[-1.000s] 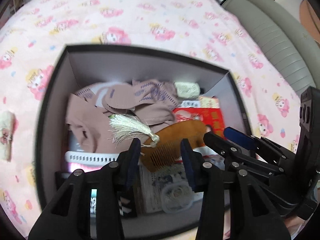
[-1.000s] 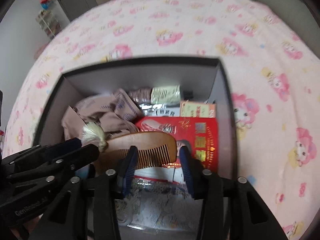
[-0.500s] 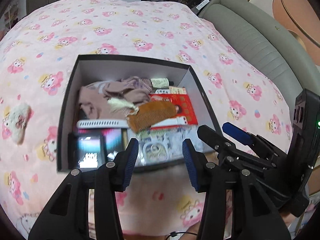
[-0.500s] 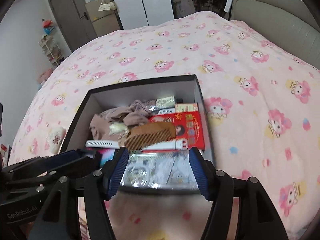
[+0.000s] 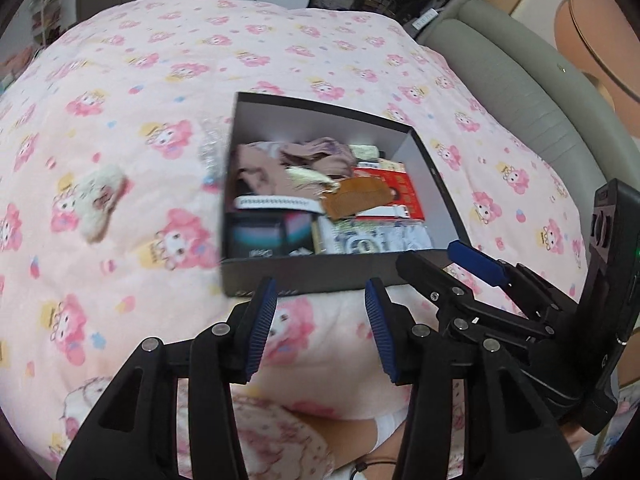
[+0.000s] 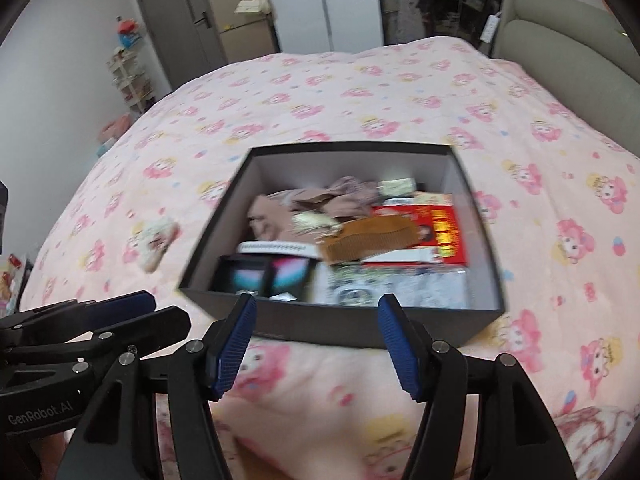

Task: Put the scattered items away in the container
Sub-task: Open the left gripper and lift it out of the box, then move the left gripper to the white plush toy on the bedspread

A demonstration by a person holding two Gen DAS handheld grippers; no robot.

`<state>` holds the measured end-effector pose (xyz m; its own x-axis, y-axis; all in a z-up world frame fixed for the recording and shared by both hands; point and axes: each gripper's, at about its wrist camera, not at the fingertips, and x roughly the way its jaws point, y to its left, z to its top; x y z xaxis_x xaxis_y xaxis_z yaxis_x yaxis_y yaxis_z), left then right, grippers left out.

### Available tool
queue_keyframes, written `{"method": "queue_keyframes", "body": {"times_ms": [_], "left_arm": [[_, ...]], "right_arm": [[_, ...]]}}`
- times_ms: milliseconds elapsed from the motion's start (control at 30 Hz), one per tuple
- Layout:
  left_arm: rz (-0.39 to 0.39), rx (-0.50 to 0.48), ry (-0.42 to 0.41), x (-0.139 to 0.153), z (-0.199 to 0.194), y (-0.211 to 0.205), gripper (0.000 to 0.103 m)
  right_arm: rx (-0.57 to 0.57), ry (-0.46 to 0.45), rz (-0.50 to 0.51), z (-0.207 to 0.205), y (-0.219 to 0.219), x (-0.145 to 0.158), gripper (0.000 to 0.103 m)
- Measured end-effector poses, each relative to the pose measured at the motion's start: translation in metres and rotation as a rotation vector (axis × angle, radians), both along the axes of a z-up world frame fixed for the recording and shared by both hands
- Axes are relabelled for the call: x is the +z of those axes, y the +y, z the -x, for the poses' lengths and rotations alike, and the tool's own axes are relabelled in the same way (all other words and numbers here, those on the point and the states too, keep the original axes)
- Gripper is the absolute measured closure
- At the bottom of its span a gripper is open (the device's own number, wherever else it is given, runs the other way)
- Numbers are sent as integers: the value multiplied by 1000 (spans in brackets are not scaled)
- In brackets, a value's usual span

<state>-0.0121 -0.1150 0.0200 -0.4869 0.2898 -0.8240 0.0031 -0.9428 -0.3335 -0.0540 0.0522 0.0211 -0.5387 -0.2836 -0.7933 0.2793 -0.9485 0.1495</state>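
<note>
Both tongs hang empty in front of the box (image 6: 360, 324), which sits on the bed (image 6: 360, 80) with its near wall facing them: the left tongs (image 5: 320, 328) stand with jaws apart and nothing between them, and the right tongs (image 6: 316, 344) are spread wider, also holding nothing. Inside the box the wooden comb (image 6: 368, 236) with its pale tassel (image 6: 312, 222) lies across the middle, on top of the brown cloth (image 6: 320, 200) and beside the red packet (image 6: 440, 228), so that item looks delivered. The step in hand seems to be the pause between items, with the next target being chosen. Left of the box, well apart from it on the bedspread, a small fluffy cream piece (image 5: 100, 200) lies loose, and just beside the box's left wall a blurred silvery thing (image 5: 210, 152) shows, too smeared to name. I judge the next move calls for the left tongs to swing leftward from the box, come down over the fluffy piece with jaws wide, and pinch it gently, since soft fabric may slip or drag the bedspread along. Compared with a second ago, when both tongs hovered right over the comb within the box, they have drawn back and up, and the box now appears smaller and farther off.
</note>
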Motion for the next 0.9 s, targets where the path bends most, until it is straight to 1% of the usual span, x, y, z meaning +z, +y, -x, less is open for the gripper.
{"method": "queue_keyframes", "body": {"times_ms": [167, 333, 467, 567, 600, 700, 800, 900], "left_arm": [[-7, 56, 10, 2, -18, -41, 56], [-36, 147, 9, -6, -37, -95, 57], [-62, 200, -8, -18, -47, -131, 57], [-66, 227, -12, -28, -49, -155, 57], [-64, 244, -4, -31, -49, -163, 57], [-21, 329, 54, -35, -49, -185, 58], [-48, 384, 47, -45, -41, -211, 58], [-45, 425, 33, -56, -30, -234, 58]], "right_arm": [[79, 6, -10, -7, -43, 2, 43], [191, -13, -14, -9, -97, -1, 43], [271, -26, -19, -10, -137, -12, 43], [308, -64, -10, -8, -161, -25, 43], [325, -79, -9, -5, -171, -30, 43], [376, -120, -3, 5, -194, -42, 43], [410, -124, -20, 21, -217, -47, 43], [409, -116, -29, 42, -232, -50, 43]]}}
